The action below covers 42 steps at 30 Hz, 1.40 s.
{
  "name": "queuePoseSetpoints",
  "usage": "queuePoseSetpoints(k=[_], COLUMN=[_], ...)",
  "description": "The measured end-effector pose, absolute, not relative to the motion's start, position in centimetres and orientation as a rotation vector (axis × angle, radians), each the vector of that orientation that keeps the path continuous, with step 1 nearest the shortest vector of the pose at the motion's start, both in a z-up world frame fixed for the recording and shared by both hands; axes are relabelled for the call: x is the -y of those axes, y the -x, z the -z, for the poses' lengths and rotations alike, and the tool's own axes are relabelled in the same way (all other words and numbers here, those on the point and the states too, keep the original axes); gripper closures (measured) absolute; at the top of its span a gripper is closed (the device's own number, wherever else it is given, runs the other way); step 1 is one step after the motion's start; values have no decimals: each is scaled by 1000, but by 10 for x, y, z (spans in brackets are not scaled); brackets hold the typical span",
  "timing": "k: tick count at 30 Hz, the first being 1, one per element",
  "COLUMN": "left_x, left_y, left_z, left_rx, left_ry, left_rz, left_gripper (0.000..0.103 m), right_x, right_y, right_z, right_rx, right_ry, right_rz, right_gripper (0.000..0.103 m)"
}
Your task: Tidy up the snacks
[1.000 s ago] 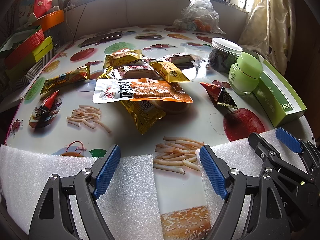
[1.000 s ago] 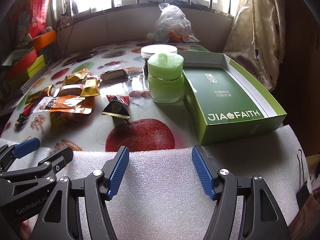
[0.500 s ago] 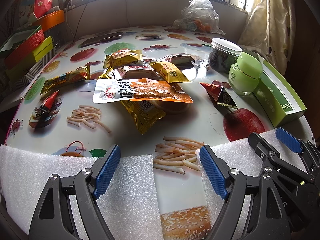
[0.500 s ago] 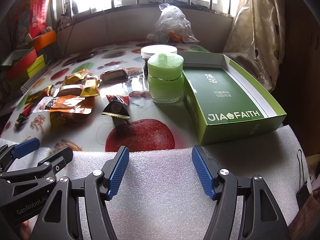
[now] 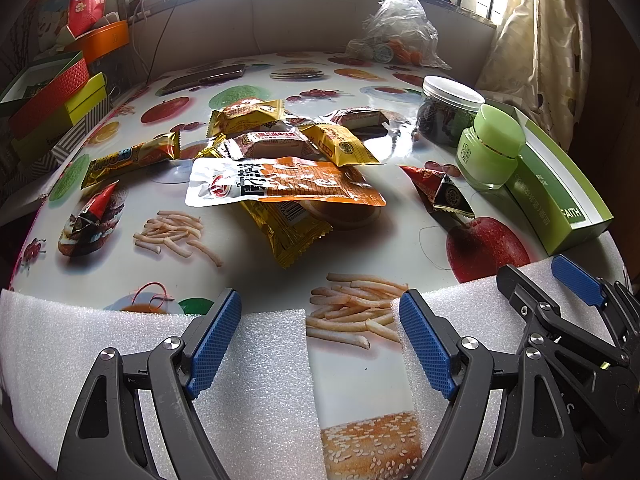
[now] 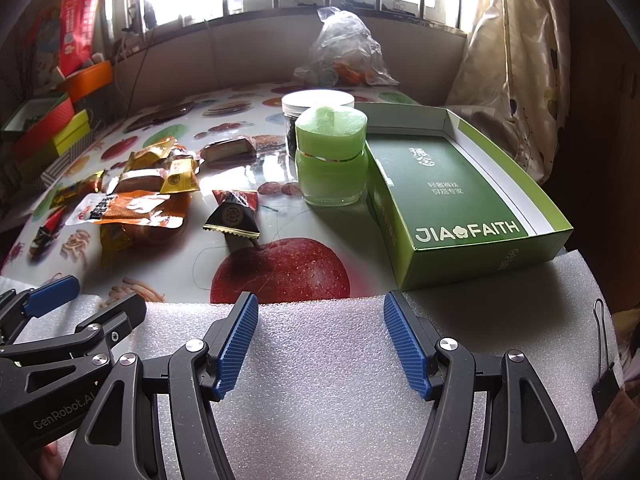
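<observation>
Two hand-held grippers rest side by side on white foam padding [image 6: 320, 380] at the near edge of a fruit-print table [image 5: 360, 248], seemingly parked at a start position with sorting not yet begun; the left gripper [image 5: 320, 344] has its jaws spread wide and grasps nothing; ahead of it and slightly left, the snack packets [image 5: 280, 168] lie heaped and overlapping, glossy yellow and orange foil wrappers under a flat white-and-orange pouch; ahead to its right sits a dark triangular packet [image 5: 440, 196], apart from the heap; the right gripper [image 6: 322, 344] is likewise spread and empty; just ahead to its right waits an open green box [image 6: 460, 184], empty, probably the destination, with a green jar [image 6: 332, 160] touching its left wall.
</observation>
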<state>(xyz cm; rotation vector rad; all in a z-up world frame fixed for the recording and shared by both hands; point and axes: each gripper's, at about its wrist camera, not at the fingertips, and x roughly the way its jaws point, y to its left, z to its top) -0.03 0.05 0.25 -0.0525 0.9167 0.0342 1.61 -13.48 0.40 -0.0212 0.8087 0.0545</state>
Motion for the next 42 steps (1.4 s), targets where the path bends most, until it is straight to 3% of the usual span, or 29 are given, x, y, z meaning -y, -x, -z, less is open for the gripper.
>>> queuePoseSetpoints(k=[23, 42], left_x=[-18, -88], left_y=[-3, -41], left_z=[-11, -38], left_rx=[-957, -902], left_ry=[83, 288], left_rz=[19, -12], left_gripper=[21, 22], right_x=[138, 97], right_y=[-27, -100], right_z=[-16, -21], right_rx=[-825, -921], right_ry=[13, -15], right_rz=[-118, -254], right_gripper=[38, 41])
